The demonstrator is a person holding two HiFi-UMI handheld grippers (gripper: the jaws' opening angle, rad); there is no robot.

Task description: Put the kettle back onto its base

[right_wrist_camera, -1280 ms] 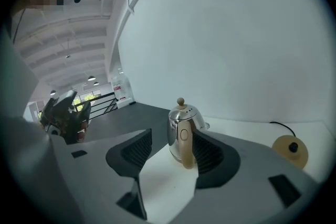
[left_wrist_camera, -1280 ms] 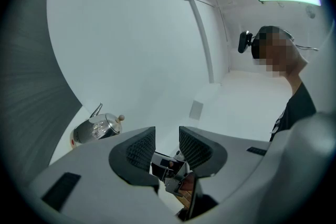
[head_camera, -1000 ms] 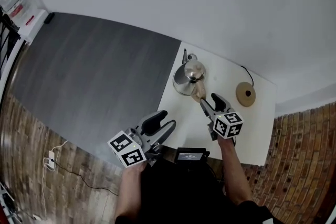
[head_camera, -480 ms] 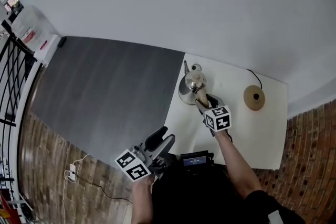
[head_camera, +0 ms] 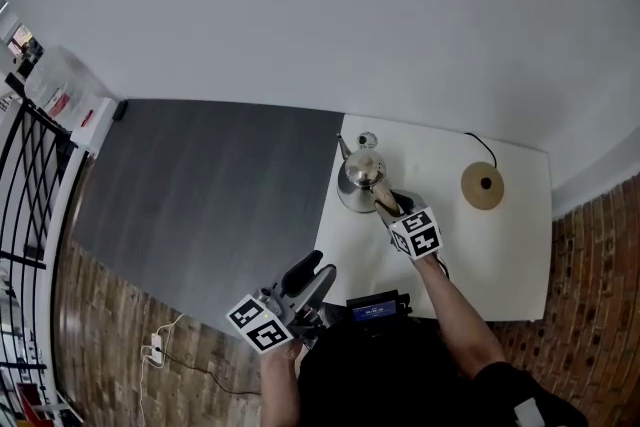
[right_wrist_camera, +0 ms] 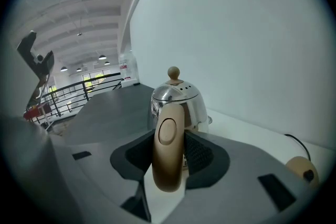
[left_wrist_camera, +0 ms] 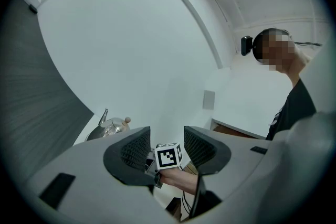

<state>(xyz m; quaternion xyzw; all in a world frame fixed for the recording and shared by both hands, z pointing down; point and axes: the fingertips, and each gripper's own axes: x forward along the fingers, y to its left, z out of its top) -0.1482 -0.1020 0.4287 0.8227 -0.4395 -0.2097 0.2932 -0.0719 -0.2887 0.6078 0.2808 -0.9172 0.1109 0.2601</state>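
A shiny steel kettle (head_camera: 358, 177) (right_wrist_camera: 176, 99) stands on the white table (head_camera: 500, 255), near its left edge. Its tan handle (head_camera: 383, 200) (right_wrist_camera: 168, 149) points toward me. My right gripper (head_camera: 386, 203) (right_wrist_camera: 169, 153) has just been closing, and its pads now sit against both sides of that handle. The round tan base (head_camera: 482, 185) (right_wrist_camera: 302, 168) lies to the kettle's right with nothing on it. My left gripper (head_camera: 315, 270) (left_wrist_camera: 165, 145) hangs open and empty off the table's front left corner, with the kettle (left_wrist_camera: 107, 127) beyond it.
A black cable (head_camera: 480, 147) runs from the base to the wall. A small black device (head_camera: 372, 307) sits at the table's front edge. A grey floor (head_camera: 200, 185) lies left of the table, with brick paving (head_camera: 120, 335) nearer me.
My right gripper moved forward and down onto the kettle's handle, and its jaws closed in on it. The left gripper stayed low at the front left.
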